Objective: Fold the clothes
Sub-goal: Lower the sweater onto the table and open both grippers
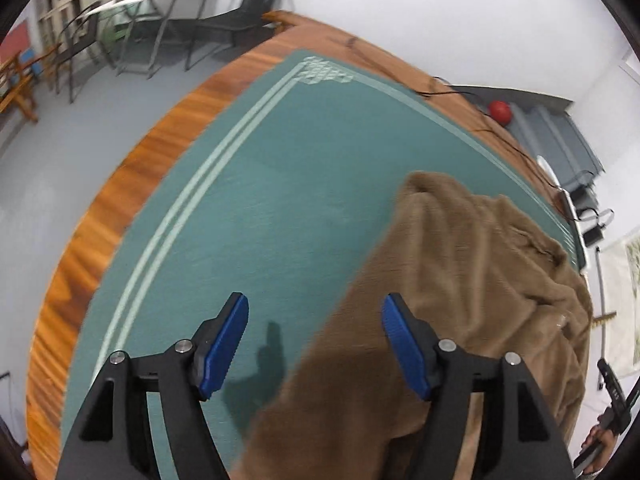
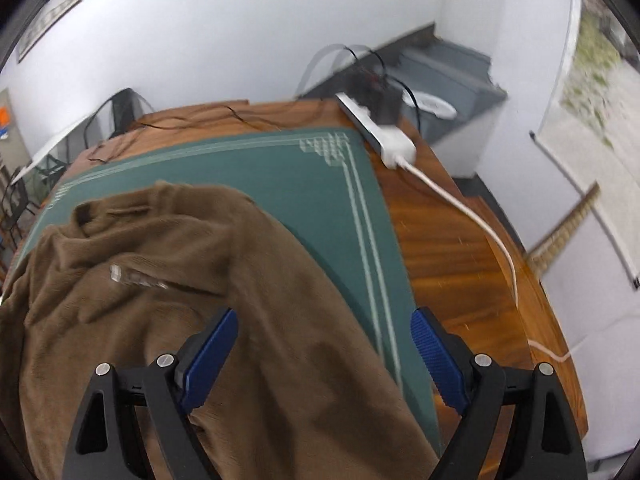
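The brown garment [image 2: 168, 280] is lying rumpled on the green mat [image 1: 248, 208], unfolded. Left claw [image 1: 314, 344] and right claw [image 2: 324, 356] are hovering wide, empty; next they likely need an edge to grip.

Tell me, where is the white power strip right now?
The white power strip shows in the right wrist view, upper middle, lying on the wooden table just past the far right corner of the green mat, its white cable trailing toward the right edge.
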`<state>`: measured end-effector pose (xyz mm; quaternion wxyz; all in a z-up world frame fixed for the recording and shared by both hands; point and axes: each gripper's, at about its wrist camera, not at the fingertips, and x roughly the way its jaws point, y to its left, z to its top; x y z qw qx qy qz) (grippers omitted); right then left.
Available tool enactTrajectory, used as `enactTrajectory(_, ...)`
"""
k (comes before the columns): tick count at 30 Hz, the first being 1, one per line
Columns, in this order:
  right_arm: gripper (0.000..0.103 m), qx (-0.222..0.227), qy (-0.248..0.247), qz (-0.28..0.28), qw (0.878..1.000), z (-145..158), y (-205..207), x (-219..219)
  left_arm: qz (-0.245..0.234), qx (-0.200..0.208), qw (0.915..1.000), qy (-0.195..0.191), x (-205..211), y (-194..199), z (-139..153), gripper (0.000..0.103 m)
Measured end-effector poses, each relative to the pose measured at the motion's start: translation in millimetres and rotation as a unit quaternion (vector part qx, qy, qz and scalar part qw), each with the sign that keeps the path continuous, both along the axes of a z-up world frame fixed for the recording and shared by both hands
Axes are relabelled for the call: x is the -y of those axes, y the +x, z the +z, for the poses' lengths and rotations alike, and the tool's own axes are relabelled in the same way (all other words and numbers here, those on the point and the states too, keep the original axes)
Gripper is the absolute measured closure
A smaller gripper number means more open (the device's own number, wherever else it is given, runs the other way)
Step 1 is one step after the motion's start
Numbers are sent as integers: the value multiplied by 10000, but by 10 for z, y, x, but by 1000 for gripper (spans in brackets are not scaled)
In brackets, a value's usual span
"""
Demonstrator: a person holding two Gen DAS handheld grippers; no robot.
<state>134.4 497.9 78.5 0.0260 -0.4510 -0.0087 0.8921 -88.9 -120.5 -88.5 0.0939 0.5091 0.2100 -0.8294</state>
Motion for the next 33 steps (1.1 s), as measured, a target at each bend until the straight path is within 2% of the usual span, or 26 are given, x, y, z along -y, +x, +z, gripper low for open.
enactTrajectory(3, 13, 262, -44, -145, 9995, -217, -31, -104, -15, 199, 9998, 25, 48, 96, -93, 25)
enactTrajectory(7, 13, 507, -133, -219, 9984, -464, -37, -131, -312, 317, 9990, 36, -56, 313, -133, 25)
enactTrajectory(12, 13, 308, 72, 153, 9994, -389, 204, 0, -704, 240, 9971, 136, -204, 658, -70, 23)
enactTrajectory(16, 13, 269, 376, 473, 9978, -333, 409, 75, -749, 327, 9961, 337, -285, 893, -84, 23)
enactTrajectory(20, 13, 394, 193, 593, 9973, -324, 604, 41, -750, 448, 9949, 510, -377, 1124, -127, 23)
enactTrajectory(24, 13, 471, 70, 827, 9954, -371, 773, 51, -719, 595, 9946, 455, -483, 1356, -207, 23)
enactTrajectory(27, 13, 429, 251, 963, 9941, -386, 816, 121, -706, 554, 9952, 384, -532, 1497, -155, 23)
enactTrajectory(31, 13, 183, 100, 1084, 9939, -272, 776, 231, -644, 414, 9964, 368, -527, 1600, -30, 23)
enactTrajectory(33, 13, 182, 346, 1093, 9932, -309, 677, 300, -593, 378, 9968, 385, -512, 1653, -2, 23)
